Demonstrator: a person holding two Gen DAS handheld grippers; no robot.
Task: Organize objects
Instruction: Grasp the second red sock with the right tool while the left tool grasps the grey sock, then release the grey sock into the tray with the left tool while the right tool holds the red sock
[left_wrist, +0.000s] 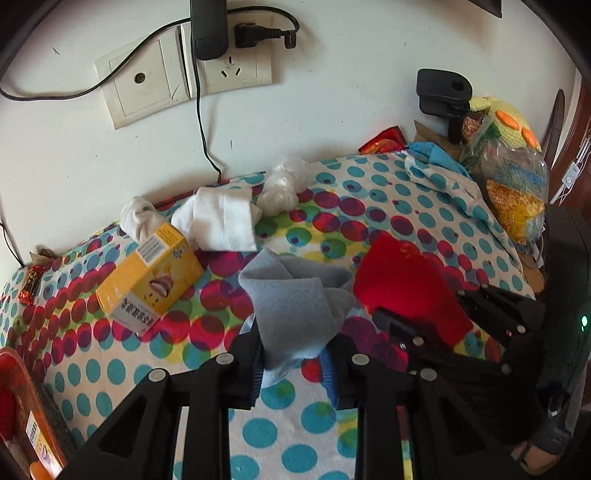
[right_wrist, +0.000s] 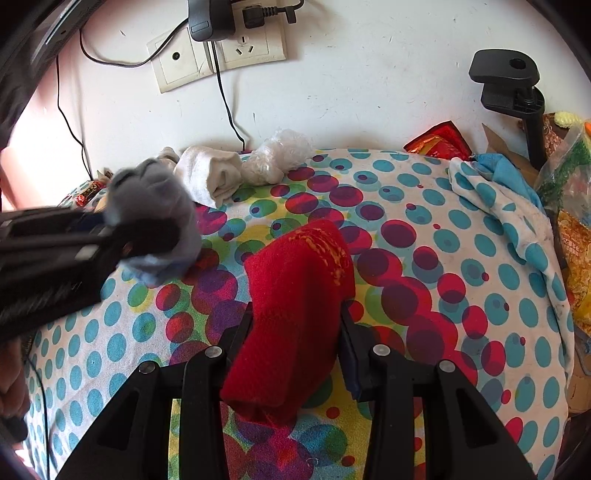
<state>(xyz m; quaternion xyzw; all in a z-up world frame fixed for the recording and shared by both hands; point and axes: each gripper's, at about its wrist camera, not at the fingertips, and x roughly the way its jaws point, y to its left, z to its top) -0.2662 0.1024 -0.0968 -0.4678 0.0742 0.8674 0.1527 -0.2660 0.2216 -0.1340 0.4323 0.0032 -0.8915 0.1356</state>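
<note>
My left gripper (left_wrist: 295, 365) pinches the grey-blue sock (left_wrist: 295, 295); my right gripper (right_wrist: 295, 354) clamps the red sock (right_wrist: 295, 302), both mid-cloth. Gathering socks, I judge; next, carry them toward the white socks (left_wrist: 218, 218) at eleven o'clock.

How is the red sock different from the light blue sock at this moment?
The red sock is bright red with a yellow pattern near one end; the light blue sock is plain. The red sock sits in the right tool; the light blue sock sits in the left tool. Both are bunched fabric, gripped over the dotted cloth.
</note>
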